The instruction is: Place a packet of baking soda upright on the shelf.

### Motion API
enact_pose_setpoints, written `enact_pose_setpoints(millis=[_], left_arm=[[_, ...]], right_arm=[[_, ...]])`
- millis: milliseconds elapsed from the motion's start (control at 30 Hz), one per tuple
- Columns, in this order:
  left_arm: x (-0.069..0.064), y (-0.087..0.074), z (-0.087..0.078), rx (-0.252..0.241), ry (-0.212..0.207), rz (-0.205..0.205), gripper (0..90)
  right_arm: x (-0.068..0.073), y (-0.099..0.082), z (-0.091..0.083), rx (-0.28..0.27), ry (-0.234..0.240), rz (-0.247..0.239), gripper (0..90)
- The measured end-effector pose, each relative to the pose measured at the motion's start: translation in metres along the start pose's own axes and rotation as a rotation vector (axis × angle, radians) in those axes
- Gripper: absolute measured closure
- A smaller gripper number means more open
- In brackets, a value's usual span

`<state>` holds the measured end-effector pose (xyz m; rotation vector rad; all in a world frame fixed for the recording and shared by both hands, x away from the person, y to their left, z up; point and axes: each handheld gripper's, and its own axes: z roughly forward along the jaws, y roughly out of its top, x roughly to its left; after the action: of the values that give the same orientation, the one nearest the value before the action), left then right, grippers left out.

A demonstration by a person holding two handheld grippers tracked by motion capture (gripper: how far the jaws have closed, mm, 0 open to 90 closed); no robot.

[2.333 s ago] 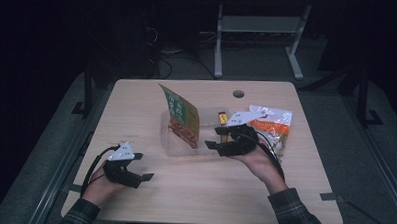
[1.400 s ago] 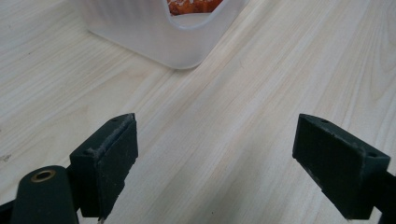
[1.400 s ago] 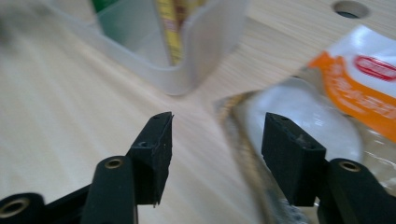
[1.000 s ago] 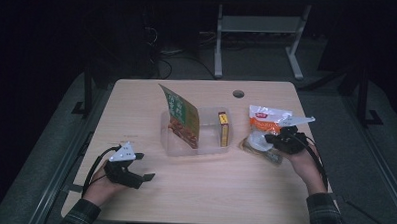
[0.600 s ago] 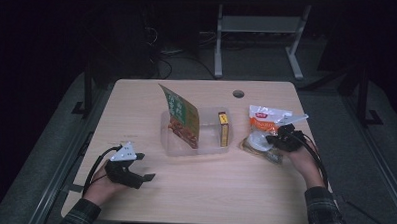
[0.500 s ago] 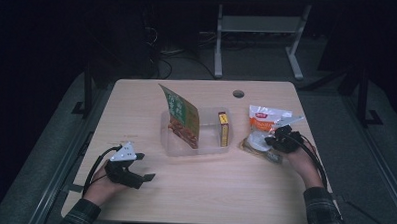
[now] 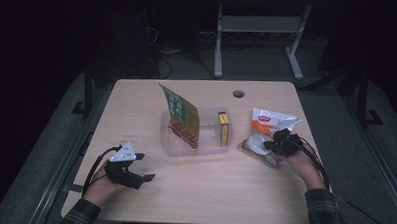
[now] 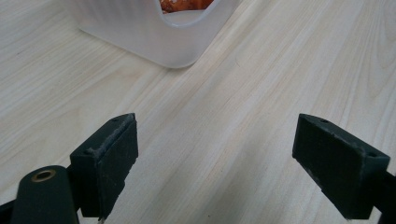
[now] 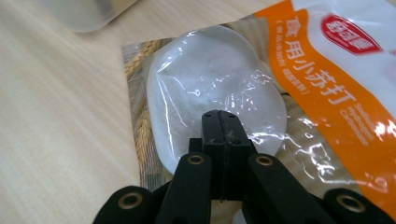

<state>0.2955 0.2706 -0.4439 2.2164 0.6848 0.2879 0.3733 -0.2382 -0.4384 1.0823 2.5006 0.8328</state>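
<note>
On the pale wooden desk [image 7: 203, 192], in a dark room, a clear tub [image 7: 195, 144] holds an upright green packet [image 7: 182, 116]. Right of it, the right hand-held gripper [image 9: 219, 122], jaws pressed together, rests on a clear-wrapped white bun [image 9: 212, 88]; its close view shows an orange-and-white packet [image 9: 345, 93] alongside. The left hand-held gripper [image 8: 215, 158] hovers spread.
</note>
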Motion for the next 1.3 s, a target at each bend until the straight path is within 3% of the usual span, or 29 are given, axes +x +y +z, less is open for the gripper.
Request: enact_pose_setpoints(millis=[700, 1100, 1167, 1233, 1300], left_arm=[[-0.002, 0.001, 0.001, -0.002, -0.015, 0.007, 13.8], [-0.001, 0.001, 0.000, -0.008, -0.014, 0.002, 13.8], [-0.002, 0.001, 0.000, -0.007, -0.015, 0.005, 13.8], [-0.002, 0.001, 0.001, -0.007, -0.017, 0.005, 13.8], [-0.001, 0.001, 0.001, -0.006, -0.018, 0.005, 13.8]], right_arm=[[0.036, -0.007, -0.013, 0.049, 0.122, -0.107, 90.0], [0.058, -0.011, -0.014, 0.021, 0.230, -0.151, 90.0], [0.059, -0.009, -0.013, 0.014, 0.220, -0.168, 90.0], [0.058, -0.007, -0.013, -0.004, 0.250, -0.147, 90.0], [0.057, -0.005, -0.010, 0.010, 0.233, -0.150, 90.0]])
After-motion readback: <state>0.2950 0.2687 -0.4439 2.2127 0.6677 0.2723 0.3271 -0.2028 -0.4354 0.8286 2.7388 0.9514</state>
